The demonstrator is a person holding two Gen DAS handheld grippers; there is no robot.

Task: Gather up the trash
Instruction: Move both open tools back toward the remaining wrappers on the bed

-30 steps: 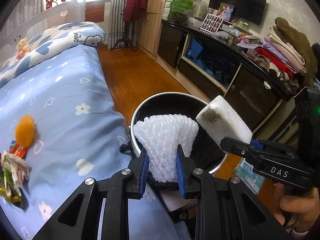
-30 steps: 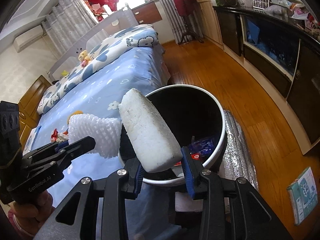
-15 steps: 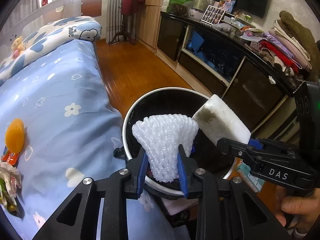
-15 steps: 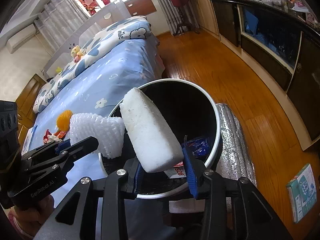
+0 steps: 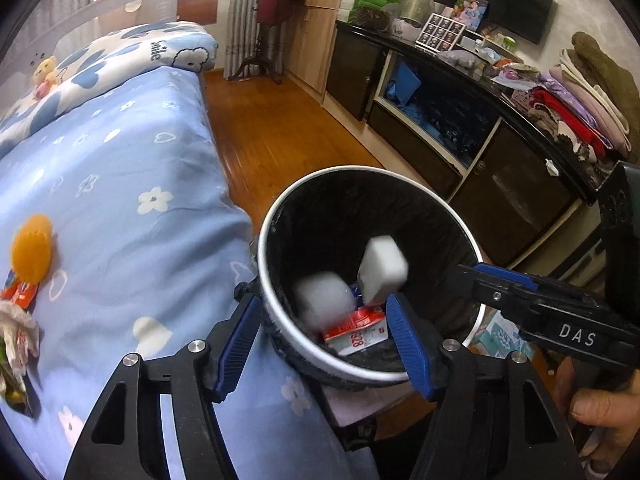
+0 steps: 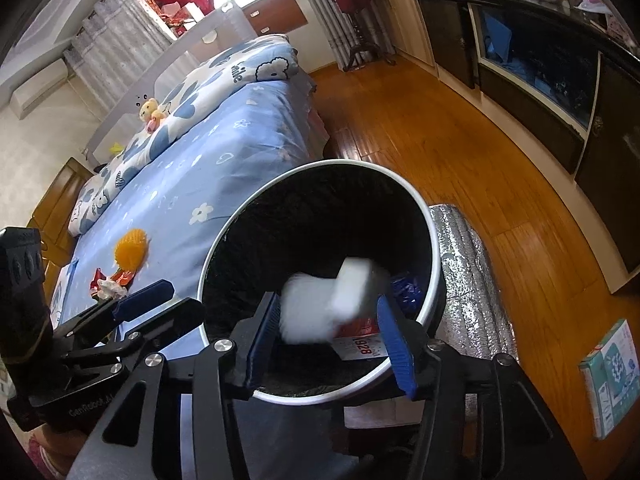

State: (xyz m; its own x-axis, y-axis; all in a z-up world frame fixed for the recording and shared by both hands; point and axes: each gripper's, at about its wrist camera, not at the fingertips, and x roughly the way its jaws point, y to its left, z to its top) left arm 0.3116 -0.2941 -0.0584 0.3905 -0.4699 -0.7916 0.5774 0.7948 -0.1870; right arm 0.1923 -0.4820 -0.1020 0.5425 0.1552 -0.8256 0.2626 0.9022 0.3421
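A round bin with a black liner and white rim (image 5: 452, 208) (image 6: 434, 248) stands beside the bed. My left gripper (image 5: 322, 342) is open over its near rim. My right gripper (image 6: 326, 330) is open over the rim too. A white foam net (image 5: 322, 300) (image 6: 304, 312) and a white foam block (image 5: 382, 270) (image 6: 356, 286) are blurred, falling inside the bin. A red and white carton (image 5: 356, 332) (image 6: 360, 344) lies at the bottom. An orange foam net (image 5: 32, 248) (image 6: 131, 249) and wrappers (image 5: 18, 332) (image 6: 108, 284) lie on the bed.
The blue flowered bed (image 5: 120, 184) (image 6: 208, 160) is to the left of the bin. A dark cabinet (image 5: 500, 176) runs along the right wall. A silver foil roll (image 6: 468, 280) and a small box (image 6: 612, 376) lie on the wood floor.
Both grippers have opened. The foam net left the left gripper and the foam block left the right one; both now drop inside the bin.
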